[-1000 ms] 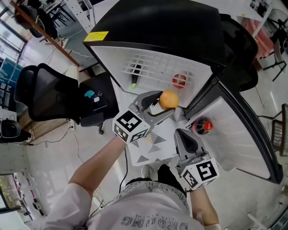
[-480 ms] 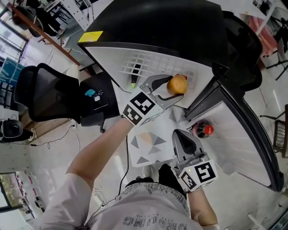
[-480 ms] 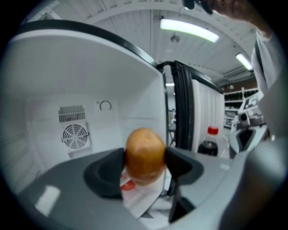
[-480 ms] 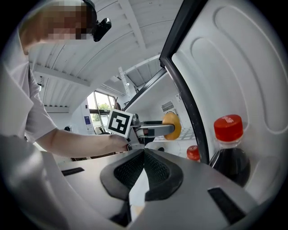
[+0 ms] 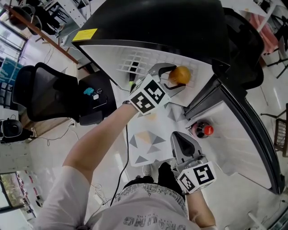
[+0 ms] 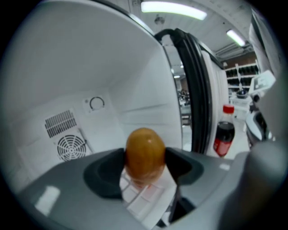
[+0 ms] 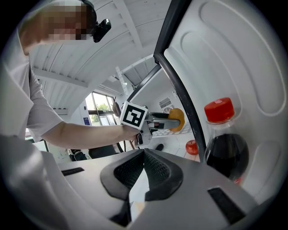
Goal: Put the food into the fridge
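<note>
Blk office chair (image 5: 42,90) far left on pale floor (image 5: 40,157). Just right of it, a low blk seat/stool top (image 5: 96,107) w/ a small teal obj (image 5: 89,93) and a white bit on it. White mat w/ grey triangle print (image 5: 148,143) lies flat on floor, center. Thin cable (image 5: 50,140) snakes across floor at left; a blk cable (image 5: 126,152) runs along mat's left edge. Wire-mesh item (image 5: 280,134) at right edge, partly cut off. Ceiling strip light (image 6: 173,8) overhead, shelving (image 6: 240,72) in bkgd, big windows (image 7: 100,108) w/ greenery outside.
</note>
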Demonstrator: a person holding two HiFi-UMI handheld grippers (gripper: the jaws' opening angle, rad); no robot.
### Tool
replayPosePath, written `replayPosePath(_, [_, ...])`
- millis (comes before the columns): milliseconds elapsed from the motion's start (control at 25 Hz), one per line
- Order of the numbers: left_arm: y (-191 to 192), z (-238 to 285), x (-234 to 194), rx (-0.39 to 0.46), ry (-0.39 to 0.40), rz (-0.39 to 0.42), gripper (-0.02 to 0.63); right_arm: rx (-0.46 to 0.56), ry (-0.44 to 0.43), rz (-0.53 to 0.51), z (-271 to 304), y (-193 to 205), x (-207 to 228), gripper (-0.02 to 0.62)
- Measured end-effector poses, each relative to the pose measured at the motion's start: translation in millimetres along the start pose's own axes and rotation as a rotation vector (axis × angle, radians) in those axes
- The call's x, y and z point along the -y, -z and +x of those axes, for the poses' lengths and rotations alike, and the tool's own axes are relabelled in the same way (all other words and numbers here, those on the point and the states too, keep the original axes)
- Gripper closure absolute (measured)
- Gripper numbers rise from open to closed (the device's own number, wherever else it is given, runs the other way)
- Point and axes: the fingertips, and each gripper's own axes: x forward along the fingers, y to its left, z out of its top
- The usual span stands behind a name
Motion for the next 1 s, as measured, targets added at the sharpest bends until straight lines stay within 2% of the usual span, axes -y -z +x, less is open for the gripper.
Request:
replayPosePath(520, [7, 30, 1, -0.124, -0.010, 0.260, 0.308, -0.011, 0.000, 0.024, -6, 11, 6, 0.594])
replayPosePath(800, [5, 37, 7, -0.152, -0.001, 0.331, 0.305, -0.011, 0.005, 0.028, -10, 12, 11, 0.594])
replayPosePath(1000, [9, 38, 11, -0.159, 0.004, 0.340, 0.285, -0.010, 0.004, 0.030, -10, 12, 12, 0.594])
